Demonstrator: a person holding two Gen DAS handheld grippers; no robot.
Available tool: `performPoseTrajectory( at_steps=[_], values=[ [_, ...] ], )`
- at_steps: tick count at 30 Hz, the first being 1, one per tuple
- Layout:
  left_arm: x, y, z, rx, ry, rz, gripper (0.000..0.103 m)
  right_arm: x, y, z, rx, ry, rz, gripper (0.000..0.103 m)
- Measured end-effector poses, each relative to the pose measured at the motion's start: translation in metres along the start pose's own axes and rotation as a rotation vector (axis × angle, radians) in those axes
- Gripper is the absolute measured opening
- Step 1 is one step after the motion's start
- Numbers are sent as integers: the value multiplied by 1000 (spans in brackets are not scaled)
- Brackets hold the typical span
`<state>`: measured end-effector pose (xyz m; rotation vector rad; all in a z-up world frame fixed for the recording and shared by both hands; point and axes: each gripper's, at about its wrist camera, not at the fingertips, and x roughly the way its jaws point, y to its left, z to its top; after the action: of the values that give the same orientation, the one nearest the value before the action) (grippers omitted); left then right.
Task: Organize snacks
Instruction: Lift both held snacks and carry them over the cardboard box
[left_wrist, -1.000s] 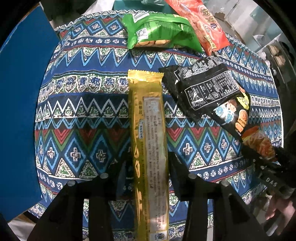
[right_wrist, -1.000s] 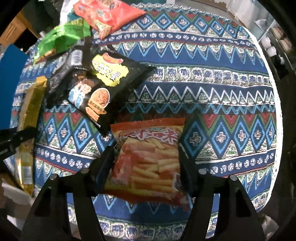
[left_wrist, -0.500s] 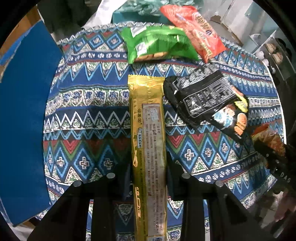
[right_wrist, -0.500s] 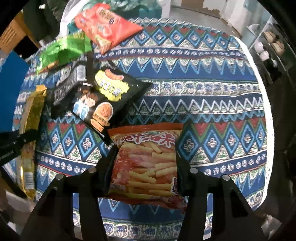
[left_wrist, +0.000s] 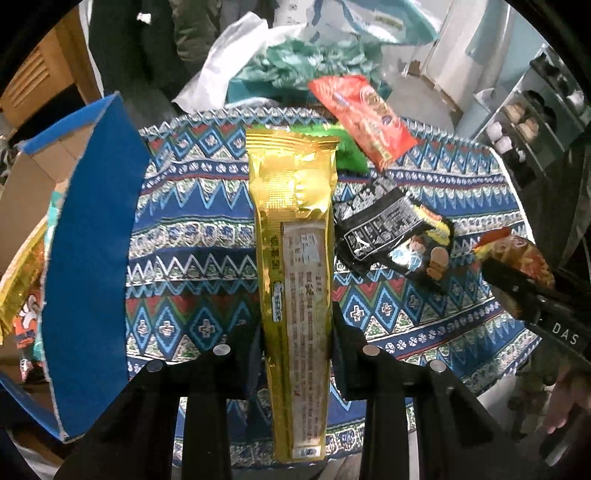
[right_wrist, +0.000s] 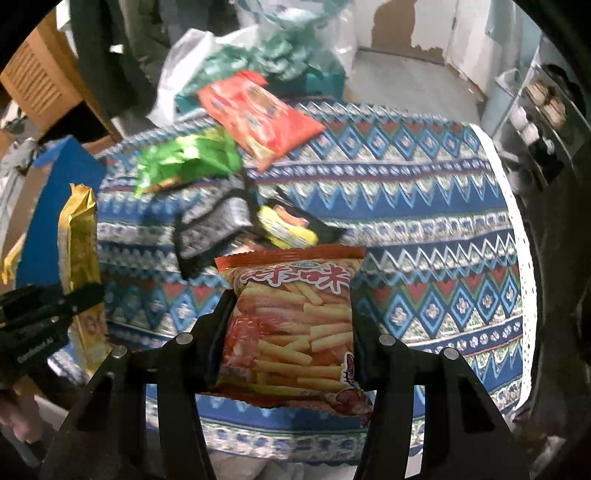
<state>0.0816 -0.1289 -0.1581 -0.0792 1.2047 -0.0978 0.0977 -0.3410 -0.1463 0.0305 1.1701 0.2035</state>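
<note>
The left gripper (left_wrist: 295, 332) has its jaws closed on a long gold packet (left_wrist: 295, 266), pressing it from both sides about midway along its length; the packet stands up between the fingers, its crimped top end reaching over the far part of the bench (left_wrist: 192, 229), its printed back panel facing the camera. The bench wears a cloth of blue, red and green zigzags and diamonds. The right gripper (right_wrist: 290, 325) has its jaws clamped on an orange bag of stick snacks (right_wrist: 291, 325), both pads against the bag's sides, and the bag is clear of the cloth.

Left on the bench are a black snack bag (left_wrist: 395, 236) with a cartoon figure, lying just right of the gold packet in the left wrist view, a green bag (right_wrist: 184, 158) beyond it, and a red-orange bag (left_wrist: 362, 118) at the far edge, partly over the green one. In the right wrist view the black bag is blurred and seems folded on itself.

To the left of the bench stands a blue-walled box (left_wrist: 92, 258), with more packets showing inside its cardboard interior. Beyond the bench lies a heap of white and teal plastic bags (left_wrist: 280, 55). A hand (left_wrist: 565, 398) shows at the lower right edge of the left wrist view, behind the other gripper
</note>
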Motion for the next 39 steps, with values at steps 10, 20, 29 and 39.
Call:
performPoseTrajectory(
  at_steps=[10, 20, 29, 39],
  values=[
    [-34, 23, 0, -33, -61, -20, 32, -23, 52, 15, -68, -71, 76, 52],
    [-71, 49, -2, -62, -143, -38, 31, -41, 94, 26, -115, -116, 127, 52],
    [-112, 67, 6, -81, -247, -39, 31, -56, 126, 39, -143, -159, 156, 52],
    [-165, 105, 13, -137, -345, -53, 31, -88, 171, 57, -200, -235, 194, 52]
  ],
)
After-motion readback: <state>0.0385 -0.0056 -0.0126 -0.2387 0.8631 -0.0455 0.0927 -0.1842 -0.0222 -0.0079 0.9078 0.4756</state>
